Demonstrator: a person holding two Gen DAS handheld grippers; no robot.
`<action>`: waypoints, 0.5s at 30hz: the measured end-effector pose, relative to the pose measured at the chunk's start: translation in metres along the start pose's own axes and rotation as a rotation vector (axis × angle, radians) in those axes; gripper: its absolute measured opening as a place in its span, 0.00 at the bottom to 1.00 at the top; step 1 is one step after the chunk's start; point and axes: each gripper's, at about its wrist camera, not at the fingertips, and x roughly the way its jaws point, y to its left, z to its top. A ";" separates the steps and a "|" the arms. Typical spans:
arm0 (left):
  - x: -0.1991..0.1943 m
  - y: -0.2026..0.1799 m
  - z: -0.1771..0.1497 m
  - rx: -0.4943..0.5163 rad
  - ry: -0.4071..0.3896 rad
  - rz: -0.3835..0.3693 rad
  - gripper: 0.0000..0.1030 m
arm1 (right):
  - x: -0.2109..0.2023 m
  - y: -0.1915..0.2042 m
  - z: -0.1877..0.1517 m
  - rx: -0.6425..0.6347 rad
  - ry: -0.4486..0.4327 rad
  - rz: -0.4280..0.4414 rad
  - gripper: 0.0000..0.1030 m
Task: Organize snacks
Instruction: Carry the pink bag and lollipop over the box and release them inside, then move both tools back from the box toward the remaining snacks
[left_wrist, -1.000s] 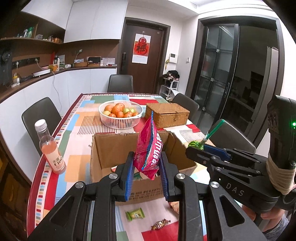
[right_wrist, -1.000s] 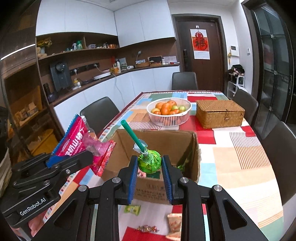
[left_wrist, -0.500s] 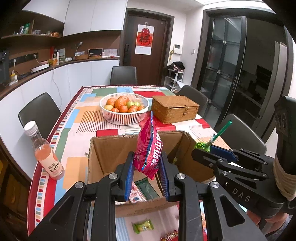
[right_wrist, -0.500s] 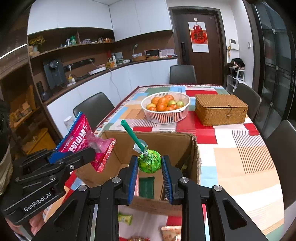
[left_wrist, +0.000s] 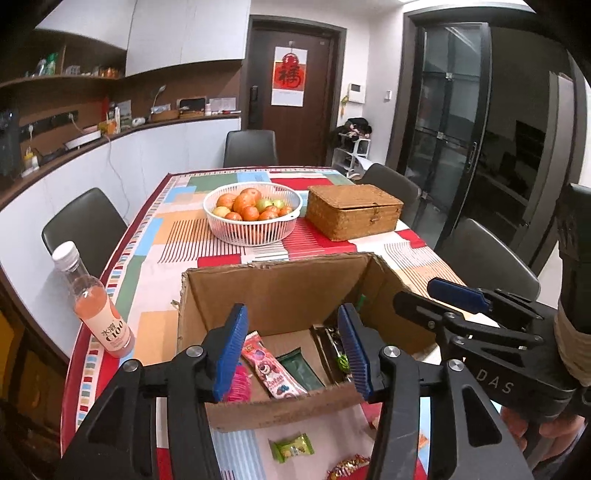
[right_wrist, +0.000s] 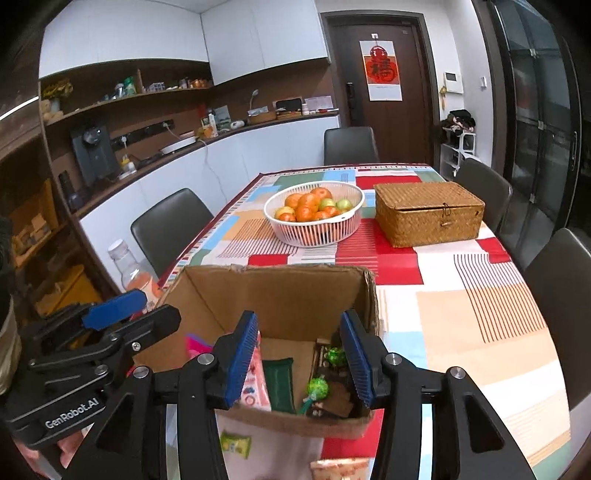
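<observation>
An open cardboard box (left_wrist: 280, 288) (right_wrist: 280, 291) stands on the table in front of both grippers. It holds several snacks: a pink bag (left_wrist: 238, 386), a pink wrapped bar (left_wrist: 273, 373), a green pack (right_wrist: 279, 384) and a green lollipop (right_wrist: 317, 387). My left gripper (left_wrist: 293, 354) is open and empty over the box's near edge. My right gripper (right_wrist: 301, 360) is open and empty over the box as well. A small green candy (left_wrist: 291, 447) and a red-gold candy (left_wrist: 347, 466) lie on the table in front of the box.
A pink drink bottle (left_wrist: 94, 302) stands left of the box. A white basket of fruit (left_wrist: 253, 214) and a wicker box (left_wrist: 352, 210) sit beyond it. Dark chairs surround the table. Another snack pack (right_wrist: 341, 469) lies at the near edge.
Both grippers moved over the box and opened. The red snack bag dropped from the left gripper and the green lollipop from the right; both now lie inside the box.
</observation>
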 end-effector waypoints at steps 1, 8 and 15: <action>-0.003 -0.001 -0.001 0.004 -0.001 -0.004 0.49 | -0.003 0.000 -0.002 -0.001 -0.001 0.000 0.47; -0.023 -0.016 -0.015 0.032 -0.010 -0.010 0.49 | -0.028 0.000 -0.018 0.004 -0.006 0.002 0.47; -0.041 -0.026 -0.031 0.039 -0.005 -0.021 0.51 | -0.046 -0.001 -0.035 0.001 0.001 -0.007 0.46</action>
